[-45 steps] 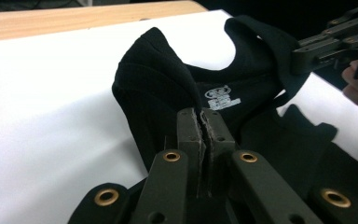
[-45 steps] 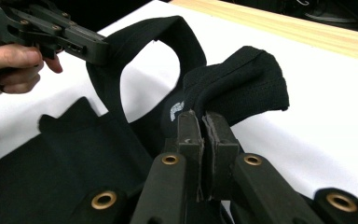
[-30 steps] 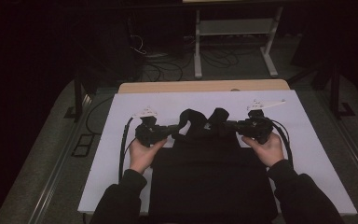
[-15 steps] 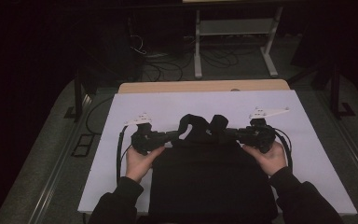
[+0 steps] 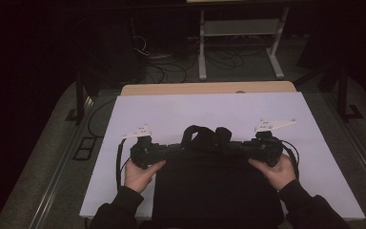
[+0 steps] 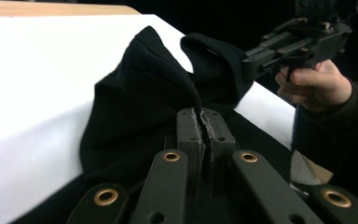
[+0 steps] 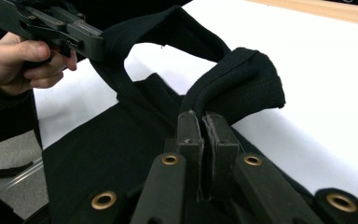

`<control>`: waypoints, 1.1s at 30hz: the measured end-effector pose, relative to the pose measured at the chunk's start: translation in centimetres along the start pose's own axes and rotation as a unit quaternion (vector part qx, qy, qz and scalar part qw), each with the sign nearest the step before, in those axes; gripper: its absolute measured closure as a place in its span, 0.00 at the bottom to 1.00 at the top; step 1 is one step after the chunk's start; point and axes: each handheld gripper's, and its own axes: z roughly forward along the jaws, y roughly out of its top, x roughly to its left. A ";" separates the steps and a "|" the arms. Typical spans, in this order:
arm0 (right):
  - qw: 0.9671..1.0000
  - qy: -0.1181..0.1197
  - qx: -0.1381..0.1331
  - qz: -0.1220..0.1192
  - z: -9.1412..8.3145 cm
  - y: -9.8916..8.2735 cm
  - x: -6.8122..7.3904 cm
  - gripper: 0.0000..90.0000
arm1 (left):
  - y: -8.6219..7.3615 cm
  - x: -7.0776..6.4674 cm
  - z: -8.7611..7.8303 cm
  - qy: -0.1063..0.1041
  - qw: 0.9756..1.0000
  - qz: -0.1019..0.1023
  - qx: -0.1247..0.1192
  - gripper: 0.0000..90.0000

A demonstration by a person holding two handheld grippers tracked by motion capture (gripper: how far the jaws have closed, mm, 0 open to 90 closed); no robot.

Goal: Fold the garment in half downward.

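A black garment (image 5: 209, 191) with shoulder straps (image 5: 205, 136) lies on the white table top (image 5: 209, 109), its lower part hanging over the near edge. My left gripper (image 5: 171, 148) is shut on the left shoulder strap, and its closed jaws pinch black fabric (image 6: 135, 107) in the left gripper view (image 6: 204, 116). My right gripper (image 5: 238, 145) is shut on the right shoulder strap (image 7: 242, 79), jaws closed on it (image 7: 204, 119). Each gripper view shows the other gripper clamped on the far strap (image 6: 249, 60) (image 7: 98, 46). The straps bunch up between the two grippers.
A wooden edge (image 5: 209, 88) borders the far side of the white top. Beyond it stand a white metal frame (image 5: 238, 43) and loose cables (image 5: 147, 52) on the dark floor. Bare white surface lies to the left, right and far side of the garment.
Both hands have drawn back toward the near edge and slightly apart, pulling the garment's top with them. Both grips stay the same.
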 end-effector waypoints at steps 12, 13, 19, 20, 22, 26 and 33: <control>1.000 0.007 0.013 -0.004 -0.7 -1.3 0.8 0.94 | -1.0 -1.5 -0.2 -0.015 1.000 0.014 0.019 0.96; 1.000 0.008 0.015 -0.003 -0.8 -1.4 0.9 0.94 | -1.1 -1.6 -0.3 -0.017 1.000 0.014 0.020 0.96; 1.000 0.011 0.024 -0.002 -1.1 -2.1 1.2 0.94 | -1.5 -2.0 -0.4 -0.019 0.999 0.017 0.028 0.96; 1.000 0.011 0.025 -0.003 -1.1 -2.2 1.2 0.94 | -1.6 -2.0 -0.4 -0.019 0.999 0.020 0.030 0.96; 1.000 0.012 0.029 -0.003 -1.1 -2.4 1.3 0.94 | -1.8 -2.1 -0.4 -0.020 0.999 0.018 0.033 0.95; 0.999 0.011 0.039 -0.002 -1.1 -3.0 1.4 0.94 | -2.2 -2.3 -0.2 -0.018 0.999 0.028 0.042 0.95; 0.999 0.011 0.053 -0.002 -1.0 -3.7 1.7 0.94 | -3.0 -2.3 -0.1 -0.018 0.997 0.027 0.064 0.95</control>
